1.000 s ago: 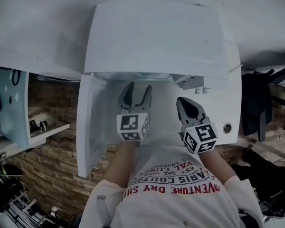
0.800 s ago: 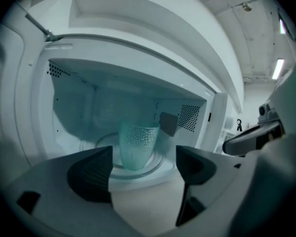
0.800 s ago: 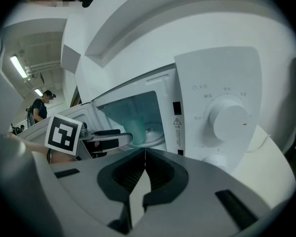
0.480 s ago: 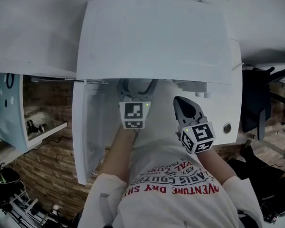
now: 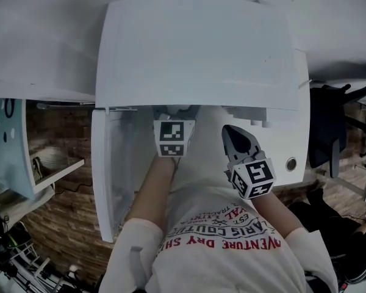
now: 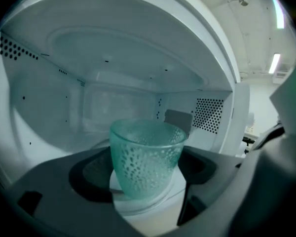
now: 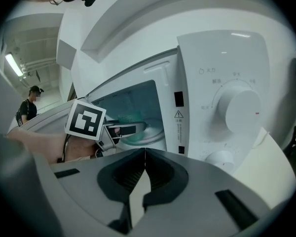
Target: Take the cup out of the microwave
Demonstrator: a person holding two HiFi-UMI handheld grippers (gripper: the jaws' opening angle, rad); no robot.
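We look down on a white microwave [image 5: 195,47] filling the upper middle of the frame, its door [image 5: 113,170] swung open at centre left. Our left tongs [image 5: 174,116] reach in under its top edge, marker cube [image 5: 172,139] showing; they have just been opening, and whatever sits between them is hidden here. Our right tongs [image 5: 229,132], pinched together, hover right of centre before the control panel [image 5: 287,139], near its knob [image 5: 291,163].
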